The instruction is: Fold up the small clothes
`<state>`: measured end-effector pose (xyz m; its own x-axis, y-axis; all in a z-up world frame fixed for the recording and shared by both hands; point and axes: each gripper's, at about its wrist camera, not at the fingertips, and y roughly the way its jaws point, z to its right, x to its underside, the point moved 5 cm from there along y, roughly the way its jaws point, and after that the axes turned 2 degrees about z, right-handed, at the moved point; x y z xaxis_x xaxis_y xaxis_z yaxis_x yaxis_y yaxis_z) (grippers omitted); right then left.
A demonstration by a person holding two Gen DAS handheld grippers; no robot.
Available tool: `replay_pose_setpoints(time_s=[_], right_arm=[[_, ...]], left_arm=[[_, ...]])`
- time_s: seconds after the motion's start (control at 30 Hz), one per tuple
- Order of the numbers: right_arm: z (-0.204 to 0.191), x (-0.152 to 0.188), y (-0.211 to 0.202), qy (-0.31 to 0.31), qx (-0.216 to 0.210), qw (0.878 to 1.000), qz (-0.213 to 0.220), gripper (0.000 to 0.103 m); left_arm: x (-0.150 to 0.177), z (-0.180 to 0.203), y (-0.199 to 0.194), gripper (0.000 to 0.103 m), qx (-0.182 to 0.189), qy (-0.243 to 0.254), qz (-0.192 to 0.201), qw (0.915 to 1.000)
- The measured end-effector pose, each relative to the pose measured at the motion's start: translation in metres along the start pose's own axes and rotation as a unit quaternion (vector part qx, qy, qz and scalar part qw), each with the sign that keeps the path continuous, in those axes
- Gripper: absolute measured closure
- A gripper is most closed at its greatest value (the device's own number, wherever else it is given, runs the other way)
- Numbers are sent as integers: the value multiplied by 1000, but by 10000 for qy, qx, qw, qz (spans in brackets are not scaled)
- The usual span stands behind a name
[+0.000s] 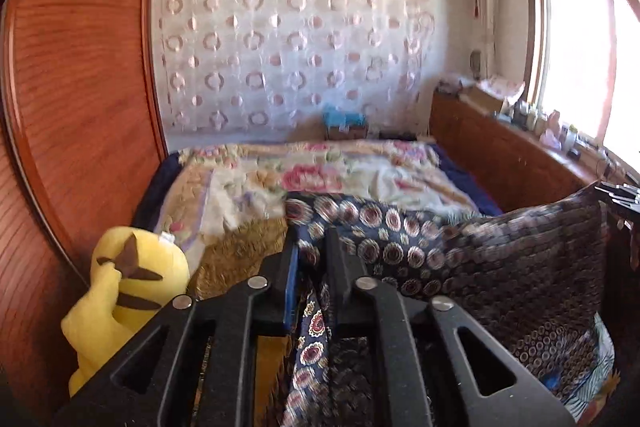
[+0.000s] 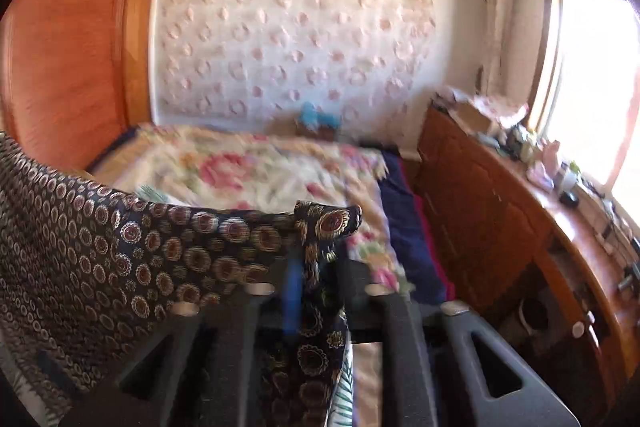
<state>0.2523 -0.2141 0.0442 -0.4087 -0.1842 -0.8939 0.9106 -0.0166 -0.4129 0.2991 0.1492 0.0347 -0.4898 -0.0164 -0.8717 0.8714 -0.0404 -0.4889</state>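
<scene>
The left gripper (image 1: pixel 312 247) and the right gripper (image 2: pixel 318 259) each pinch a top corner of the dark patterned cloth (image 1: pixel 500 267), closed tight on it. It hangs spread above the bed (image 1: pixel 320 175), probably so it can be laid flat and folded.

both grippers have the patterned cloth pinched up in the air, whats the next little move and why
Probably lower both together toward the floral bedspread and lay the patterned cloth flat. The left hand-held gripper and right hand-held gripper each pinch an upper edge, and the cloth hangs slack between them above the bed, so there is no flat surface to crease a fold against.
</scene>
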Motion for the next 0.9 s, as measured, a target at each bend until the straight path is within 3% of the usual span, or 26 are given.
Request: replay_pose_setpoints(time_s=[0.03,0.07,0.13,0.17,0.23,0.4,0.57,0.7,0.83,0.9], right_arm=[[-3,3,11,10,114,9998,-147,51],[-5,8,22,54,171,9995,-267,46],[-11,13,29,184,184,9990,-370,46],[-14,16,28,236,143,9988,-398,46],[-22,19,26,274,9,9988,-418,46],[-23,37,10,173,-326,9981,-499,46],[-21,78,-11,206,-671,9950,-713,46],[-11,112,-18,268,-705,9925,-961,46],[14,123,-8,380,-587,9899,-1230,46],[18,118,1,452,-585,9885,-1321,61]], left_arm=[[7,1,5,78,14,29,-57,10000],[13,1,7,74,-38,58,-49,10000],[25,2,7,50,83,7,-69,9999],[29,3,6,46,171,-20,-107,9998],[37,5,0,27,239,1,-147,9996],[51,17,-16,25,350,177,-193,9990],[77,27,-33,25,492,208,-275,9982],[100,32,-40,25,613,179,-404,9971],[121,35,-41,25,639,188,-513,9965],[132,35,-41,25,701,143,-605,9956]])
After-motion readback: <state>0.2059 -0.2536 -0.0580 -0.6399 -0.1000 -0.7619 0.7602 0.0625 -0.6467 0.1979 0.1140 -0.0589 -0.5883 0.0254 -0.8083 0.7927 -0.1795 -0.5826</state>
